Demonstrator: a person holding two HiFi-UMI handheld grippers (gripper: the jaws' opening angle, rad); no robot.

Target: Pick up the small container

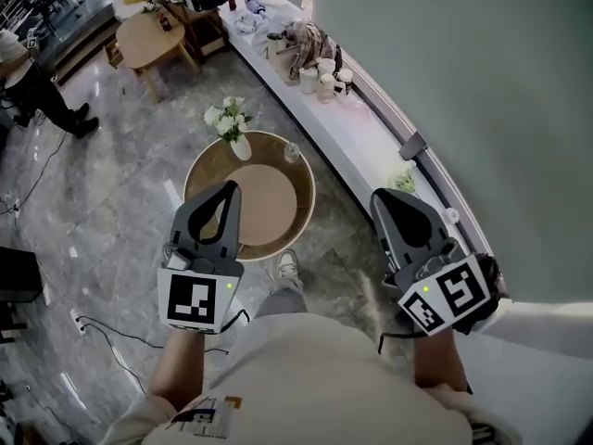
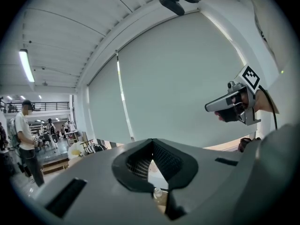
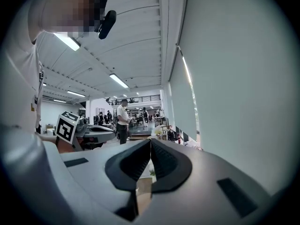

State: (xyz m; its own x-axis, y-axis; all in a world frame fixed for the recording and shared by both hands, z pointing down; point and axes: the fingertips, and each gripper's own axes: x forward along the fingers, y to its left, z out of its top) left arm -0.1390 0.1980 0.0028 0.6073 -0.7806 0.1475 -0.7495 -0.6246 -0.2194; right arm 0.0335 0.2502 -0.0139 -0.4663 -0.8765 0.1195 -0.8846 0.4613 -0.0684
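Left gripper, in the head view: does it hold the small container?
No, the left gripper is shut and empty, and the small container stands on the round table.

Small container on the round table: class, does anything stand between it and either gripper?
Nothing visible does. The small container stands near the rim of the round table; the vase of flowers is beside it, off both paths. The left gripper and right gripper hang shut and empty, apart from it.

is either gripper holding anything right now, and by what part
Nothing. The left gripper and right gripper are both shut with nothing between their jaws; the small container sits untouched on the round table.
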